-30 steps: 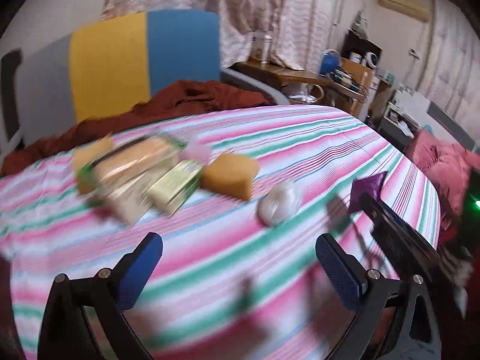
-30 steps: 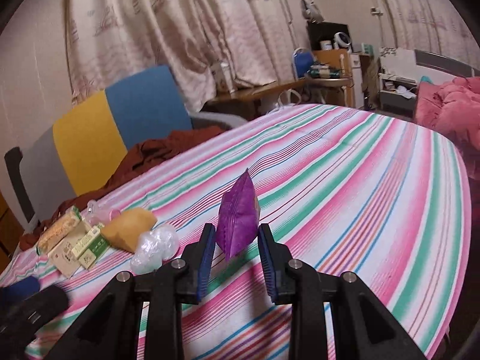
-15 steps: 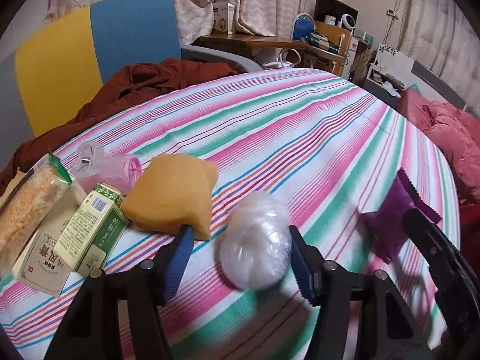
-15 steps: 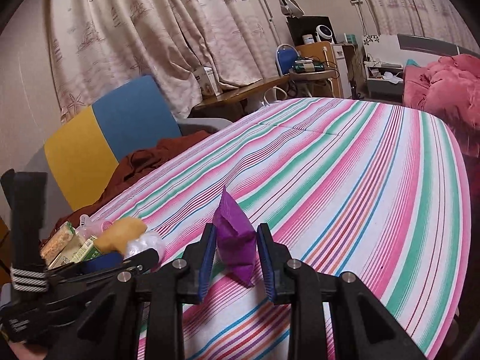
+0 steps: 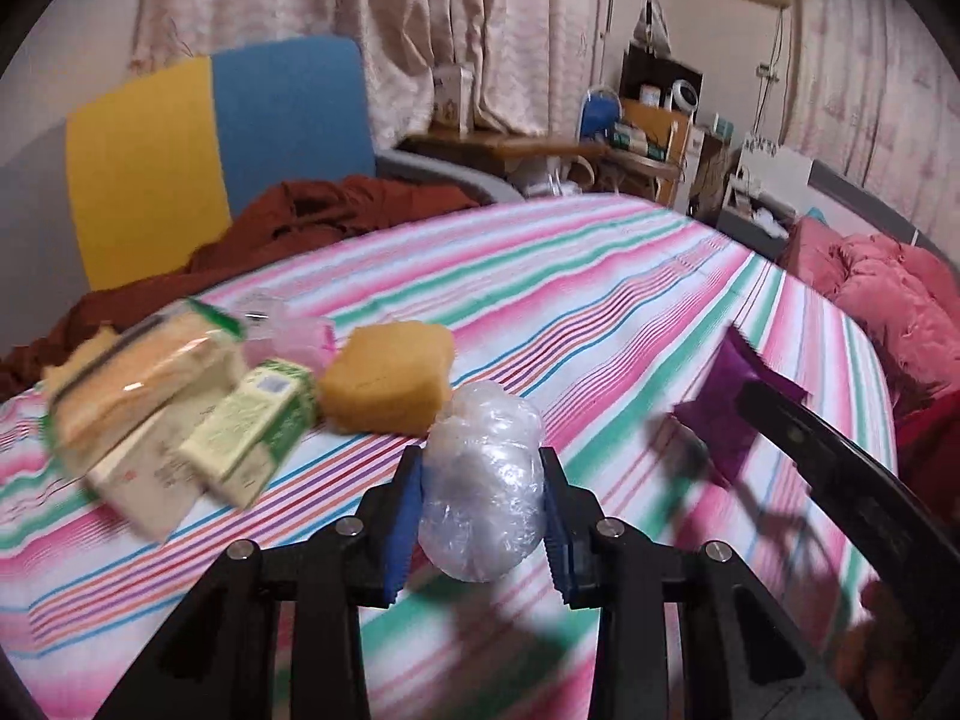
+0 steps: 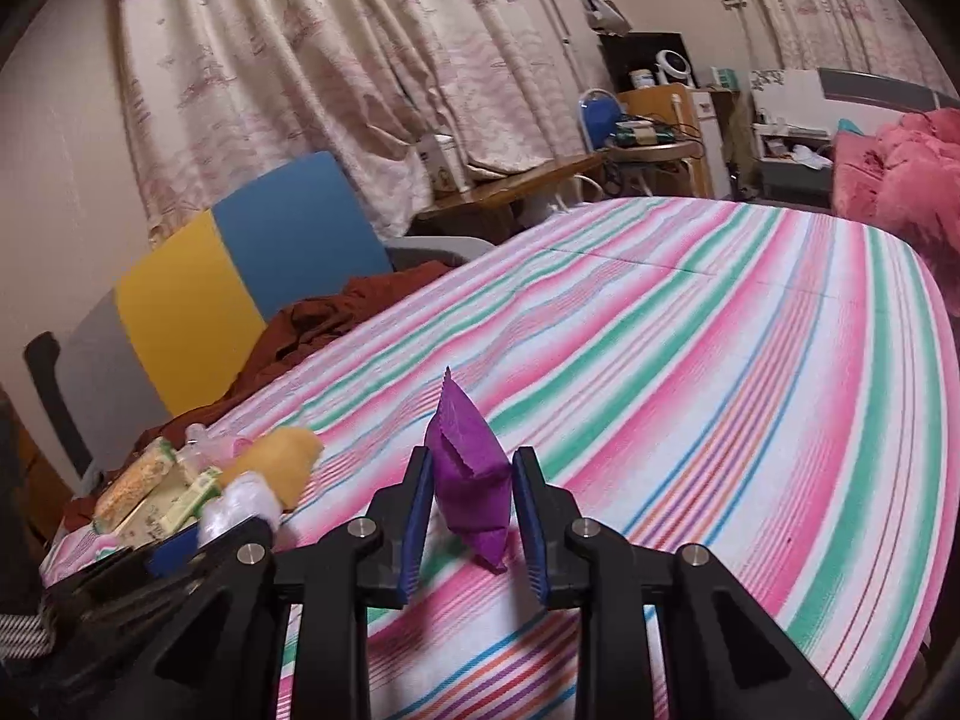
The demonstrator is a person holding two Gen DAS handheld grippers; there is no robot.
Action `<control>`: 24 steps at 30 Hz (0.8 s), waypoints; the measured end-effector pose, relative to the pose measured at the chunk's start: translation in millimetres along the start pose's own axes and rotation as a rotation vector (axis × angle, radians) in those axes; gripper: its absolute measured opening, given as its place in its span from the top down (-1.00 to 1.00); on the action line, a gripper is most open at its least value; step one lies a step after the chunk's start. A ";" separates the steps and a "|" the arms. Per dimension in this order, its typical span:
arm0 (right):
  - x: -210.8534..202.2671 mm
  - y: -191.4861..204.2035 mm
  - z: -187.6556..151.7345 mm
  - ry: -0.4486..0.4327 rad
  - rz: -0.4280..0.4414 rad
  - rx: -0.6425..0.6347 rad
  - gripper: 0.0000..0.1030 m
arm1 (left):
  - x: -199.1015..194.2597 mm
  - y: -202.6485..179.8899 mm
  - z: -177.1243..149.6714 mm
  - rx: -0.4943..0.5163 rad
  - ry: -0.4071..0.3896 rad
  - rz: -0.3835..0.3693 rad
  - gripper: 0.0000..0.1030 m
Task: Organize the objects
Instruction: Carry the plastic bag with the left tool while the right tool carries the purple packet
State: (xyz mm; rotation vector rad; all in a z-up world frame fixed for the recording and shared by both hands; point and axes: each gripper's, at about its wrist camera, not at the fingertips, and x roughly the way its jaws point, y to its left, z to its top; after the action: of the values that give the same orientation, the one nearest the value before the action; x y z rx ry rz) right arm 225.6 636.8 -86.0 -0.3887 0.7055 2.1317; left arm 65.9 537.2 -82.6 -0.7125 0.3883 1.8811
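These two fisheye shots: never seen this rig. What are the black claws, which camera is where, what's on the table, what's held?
There is no robot here. A person holds a two-finger clamp in each hand, and each clamp carries a camera that looks out along its fingers.

The left wrist view shows the left gripper closed on a clear plastic bundle. The right wrist view shows the right gripper closed on a purple packet; that packet and the arm of the right clamp also show at the right edge of the left view.

On the striped tablecloth lie a yellow sponge, a green carton, a cracker pack and a pink bottle, grouped to the left.
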 end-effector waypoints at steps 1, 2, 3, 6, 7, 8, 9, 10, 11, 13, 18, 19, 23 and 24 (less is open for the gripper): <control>-0.9 2.2 -0.1 -0.002 0.013 -0.011 0.50 | -8.6 1.4 -3.7 -0.002 -0.024 0.013 0.29; -1.8 4.5 -0.3 -0.006 0.021 -0.022 0.50 | -18.0 3.0 -8.2 -0.006 -0.047 0.031 0.29; -3.0 6.7 -0.5 -0.010 0.029 -0.032 0.50 | -25.1 4.1 -11.6 -0.011 -0.063 0.044 0.29; -8.8 13.6 0.5 -0.023 0.054 -0.062 0.51 | -45.1 8.7 -22.6 -0.025 -0.097 0.060 0.29; -9.7 15.9 0.7 -0.020 0.061 -0.072 0.51 | -51.1 9.8 -26.8 -0.028 -0.104 0.062 0.29; -10.9 19.1 0.3 -0.008 0.074 -0.083 0.51 | -57.4 11.1 -31.4 -0.031 -0.111 0.066 0.29; -11.4 21.6 0.3 0.003 0.085 -0.088 0.52 | -61.2 12.5 -34.3 -0.033 -0.114 0.065 0.29; -13.1 23.8 -0.7 0.015 0.097 -0.090 0.52 | -66.2 13.7 -38.3 -0.036 -0.116 0.064 0.29; -15.7 25.9 -2.5 0.028 0.114 -0.087 0.52 | -71.0 15.6 -42.4 -0.039 -0.118 0.067 0.29; -21.3 30.5 -6.7 0.050 0.141 -0.077 0.52 | -78.7 19.4 -48.8 -0.049 -0.123 0.068 0.29; -41.4 50.7 -25.6 0.098 0.208 -0.089 0.52 | -95.4 29.9 -63.0 -0.105 -0.124 0.070 0.29; -46.4 56.3 -30.1 0.108 0.227 -0.094 0.52 | -100.3 34.6 -66.5 -0.126 -0.123 0.071 0.29; -57.6 72.8 -43.8 0.152 0.285 -0.096 0.52 | -125.3 44.8 -82.0 -0.160 -0.138 0.087 0.29; -59.1 75.6 -46.0 0.159 0.294 -0.095 0.52 | -132.2 46.2 -86.1 -0.157 -0.144 0.095 0.29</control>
State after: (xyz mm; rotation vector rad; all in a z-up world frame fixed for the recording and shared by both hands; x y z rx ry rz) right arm 202.1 534.8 -66.7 -0.5384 0.7928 2.4382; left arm 86.9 374.8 -67.6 -0.6671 0.1866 2.0557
